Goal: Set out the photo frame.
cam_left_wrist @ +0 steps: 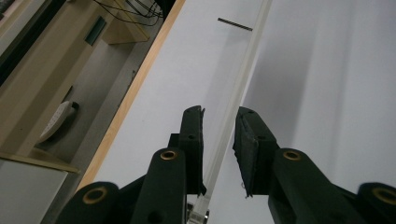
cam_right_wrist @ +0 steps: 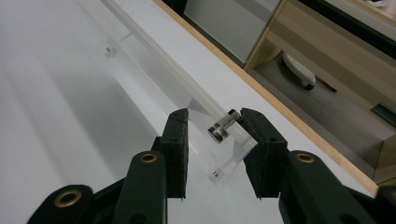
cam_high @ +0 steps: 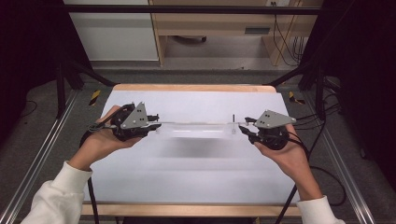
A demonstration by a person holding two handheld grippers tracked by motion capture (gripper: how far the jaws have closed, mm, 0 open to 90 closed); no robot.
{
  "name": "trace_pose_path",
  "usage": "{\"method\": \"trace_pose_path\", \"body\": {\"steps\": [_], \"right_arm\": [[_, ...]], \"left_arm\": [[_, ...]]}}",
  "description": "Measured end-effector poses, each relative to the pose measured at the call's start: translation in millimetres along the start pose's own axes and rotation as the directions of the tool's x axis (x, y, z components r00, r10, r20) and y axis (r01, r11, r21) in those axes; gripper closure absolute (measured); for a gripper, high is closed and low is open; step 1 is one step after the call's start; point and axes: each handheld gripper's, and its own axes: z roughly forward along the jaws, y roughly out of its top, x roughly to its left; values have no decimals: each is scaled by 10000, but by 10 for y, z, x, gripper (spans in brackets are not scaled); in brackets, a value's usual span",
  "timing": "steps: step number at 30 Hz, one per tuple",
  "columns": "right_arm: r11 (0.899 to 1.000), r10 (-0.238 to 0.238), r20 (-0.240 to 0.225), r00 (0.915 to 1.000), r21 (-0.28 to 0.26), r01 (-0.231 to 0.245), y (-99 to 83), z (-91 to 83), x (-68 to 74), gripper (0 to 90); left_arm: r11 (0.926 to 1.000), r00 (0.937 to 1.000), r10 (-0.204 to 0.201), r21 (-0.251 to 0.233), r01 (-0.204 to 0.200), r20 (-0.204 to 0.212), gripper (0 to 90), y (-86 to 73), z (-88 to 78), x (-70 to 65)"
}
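A long clear acrylic holder [cam_high: 196, 128] with a whitish rod along its top hangs level above the white table [cam_high: 187, 182] and casts a shadow below it. My left gripper [cam_high: 156, 125] is shut on its left end. In the left gripper view the rod [cam_left_wrist: 247, 60] runs away between the jaws of that gripper [cam_left_wrist: 219, 119]. My right gripper [cam_high: 245, 130] is shut on the right end. In the right gripper view a clear end plate [cam_right_wrist: 229, 156] with a metal standoff [cam_right_wrist: 222, 127] sits between the jaws of that gripper [cam_right_wrist: 212, 114].
A short black pin [cam_high: 233, 117] stands up near the holder's right end. Wooden furniture [cam_high: 224, 28] and a white panel [cam_high: 116, 37] lie beyond the table's far edge. Metal rails [cam_high: 37, 158] run along both sides, and cables [cam_high: 327, 116] trail at the right.
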Motion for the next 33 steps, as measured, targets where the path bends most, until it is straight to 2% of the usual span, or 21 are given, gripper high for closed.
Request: {"method": "trace_pose_path", "body": {"steps": [11,19,23,25,27,29,33], "right_arm": [[9994,273,103,9996,-196,-271,83,69,-109,632],[9989,410,102,9991,-235,-407,123,116,-180,626],[9986,498,116,9987,-179,-496,144,130,-202,624],[9986,522,137,9985,-117,-521,158,138,-213,621],[9985,546,172,9984,-68,-545,170,146,-222,619],[9984,557,169,9983,-70,-556,177,155,-236,618],[9981,623,154,9979,-43,-622,190,166,-254,617]], "left_arm": [[9998,9998,-141,-118,142,103,702,36,50,218],[9993,9995,-318,-206,318,10,683,44,77,297],[9989,9989,-433,-204,429,-195,669,51,83,299],[9981,9979,-537,-320,525,-363,626,54,77,295],[9941,9944,-911,-644,877,-527,510,62,54,293],[9913,9919,-1042,-879,977,-731,452,66,16,287],[9791,9799,-1635,-1408,1468,-1147,358,44,-51,281]]}}
